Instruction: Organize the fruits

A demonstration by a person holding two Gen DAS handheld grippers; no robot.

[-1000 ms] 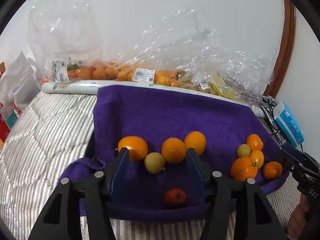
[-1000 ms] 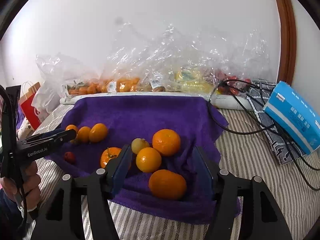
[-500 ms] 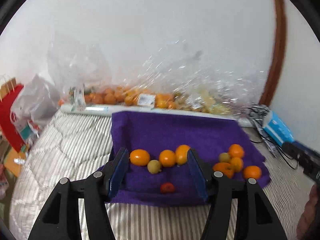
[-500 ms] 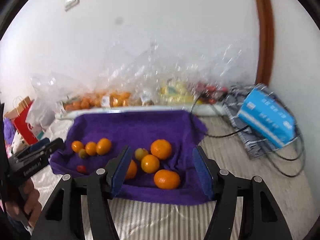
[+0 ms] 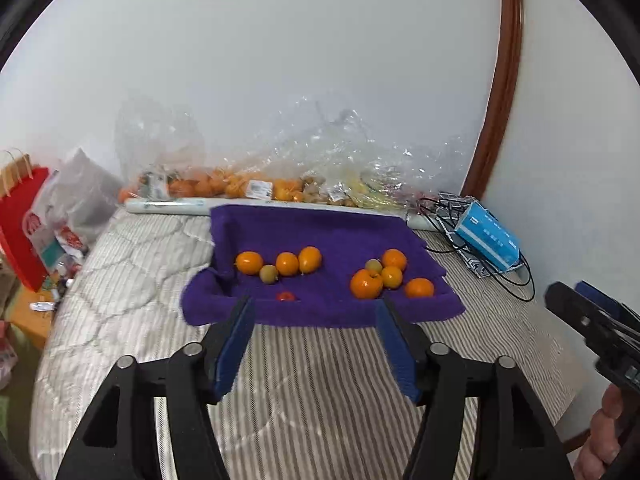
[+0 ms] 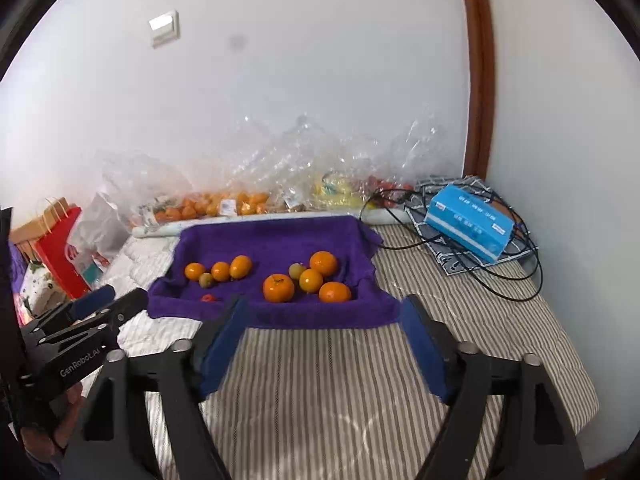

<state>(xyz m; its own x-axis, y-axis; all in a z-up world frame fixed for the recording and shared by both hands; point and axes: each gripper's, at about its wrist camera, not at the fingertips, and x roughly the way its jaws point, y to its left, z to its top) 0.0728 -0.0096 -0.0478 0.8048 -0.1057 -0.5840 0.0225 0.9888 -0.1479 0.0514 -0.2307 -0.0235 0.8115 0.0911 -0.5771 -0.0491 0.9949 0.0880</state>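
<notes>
A purple towel (image 5: 320,236) lies on a striped bed (image 5: 320,364), carrying two clusters of fruit. The left cluster (image 5: 280,264) holds three oranges and a small greenish fruit, with a small red fruit (image 5: 285,296) just in front. The right cluster (image 5: 386,276) holds four oranges and a greenish fruit. The left tool (image 5: 314,344) hovers above the bed, in front of the towel, its jaws opening with nothing between them. The right tool (image 6: 324,344) does likewise, jaws opening wider, empty, fruit well beyond its tips.
</notes>
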